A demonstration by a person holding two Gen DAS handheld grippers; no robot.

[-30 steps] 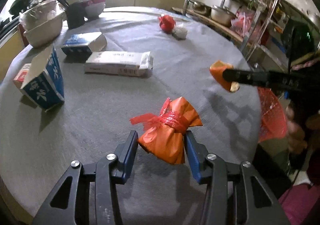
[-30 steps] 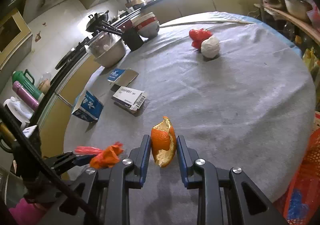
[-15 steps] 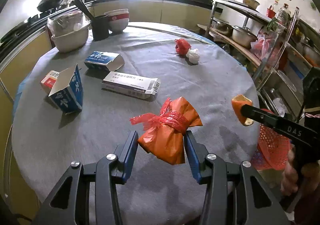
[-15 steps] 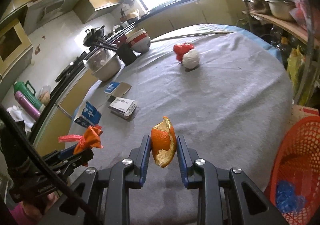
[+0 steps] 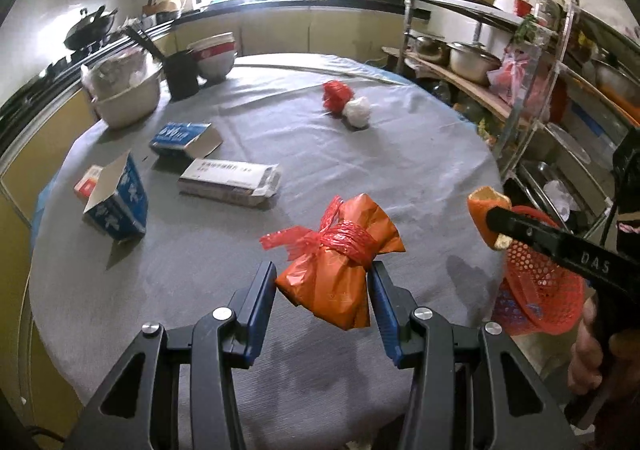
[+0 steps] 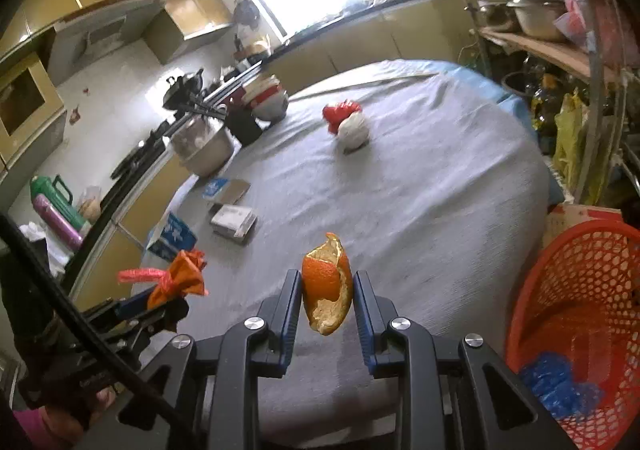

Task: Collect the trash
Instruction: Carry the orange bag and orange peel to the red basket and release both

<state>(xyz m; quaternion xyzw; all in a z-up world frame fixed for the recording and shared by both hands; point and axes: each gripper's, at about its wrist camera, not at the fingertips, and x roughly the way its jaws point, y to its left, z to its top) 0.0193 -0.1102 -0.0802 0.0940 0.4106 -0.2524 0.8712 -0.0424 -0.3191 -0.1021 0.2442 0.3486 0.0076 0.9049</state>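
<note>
My left gripper (image 5: pixel 322 286) is shut on an orange plastic bag (image 5: pixel 340 274) tied with red plastic, held above the near edge of the round grey table (image 5: pixel 360 153). My right gripper (image 6: pixel 327 294) is shut on an orange peel (image 6: pixel 326 284), also above the table's near edge. The peel shows in the left wrist view (image 5: pixel 486 215), the bag in the right wrist view (image 6: pixel 180 280). A red mesh basket (image 6: pixel 580 314) stands on the floor at the right, with blue plastic (image 6: pixel 556 382) inside. A red wad (image 5: pixel 337 94) and a white wad (image 5: pixel 357 111) lie far on the table.
Several cardboard boxes (image 5: pixel 228 181) lie on the table's left half. A metal bowl (image 5: pixel 128 95), a black cup (image 5: pixel 182 73) and stacked bowls (image 5: pixel 212 57) stand at the far left. A metal shelf rack with pots (image 5: pixel 472 57) stands right of the table.
Both grippers have pulled back and up from the table with their loads. The red basket has come into the right wrist view at the lower right.
</note>
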